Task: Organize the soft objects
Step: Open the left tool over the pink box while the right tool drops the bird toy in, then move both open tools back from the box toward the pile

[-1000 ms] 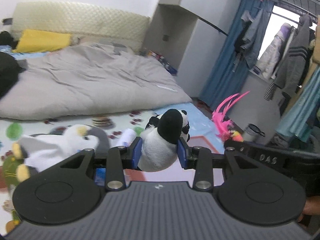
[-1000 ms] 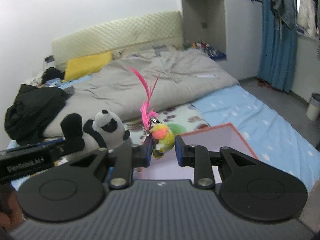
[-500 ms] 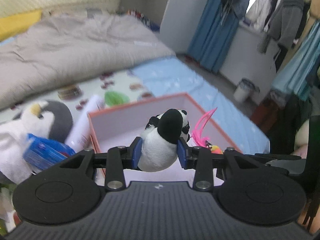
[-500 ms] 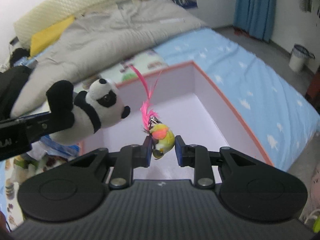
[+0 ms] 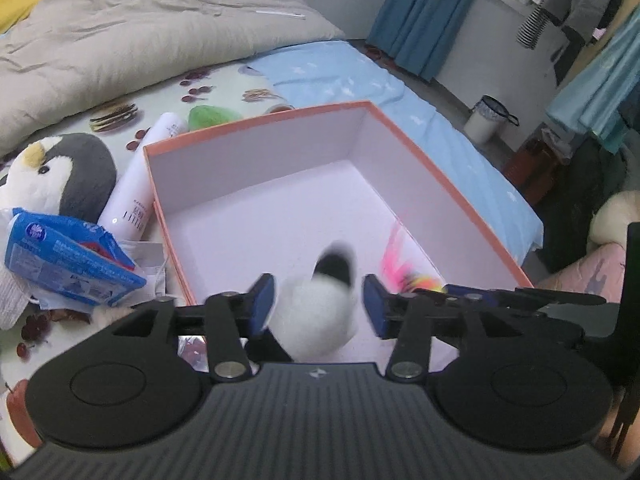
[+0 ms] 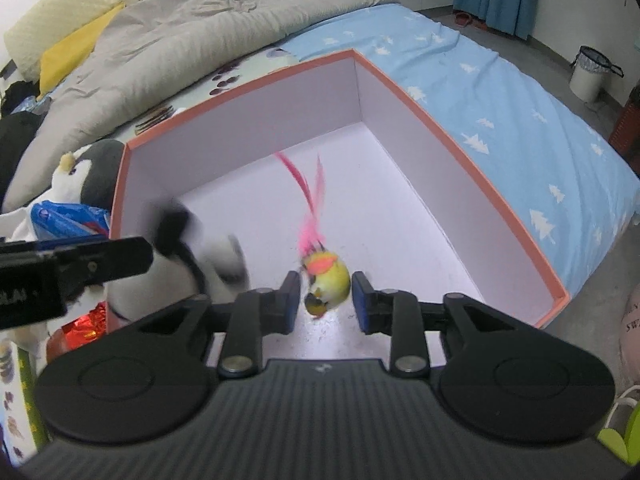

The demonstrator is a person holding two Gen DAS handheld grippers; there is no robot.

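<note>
Left tongs (image 5: 316, 306) wide, panda (image 5: 316, 312) dropping into box (image 5: 256, 128). Right tongs (image 6: 326, 302) wide, bird toy (image 6: 326, 282) loose, blurred, over box floor. Penguin (image 5: 60, 172) at 9 o'clock outside box, left.

The left claw (image 5: 318, 304) is spread wide. The right claw (image 6: 325, 302) looks apart too, though that view is blurry.

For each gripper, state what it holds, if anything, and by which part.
Neither holds anything. The left gripper stands open, the blurred panda plush loose between its pads over the box. The right gripper is open too, with gaps beside the bird toy.
</note>
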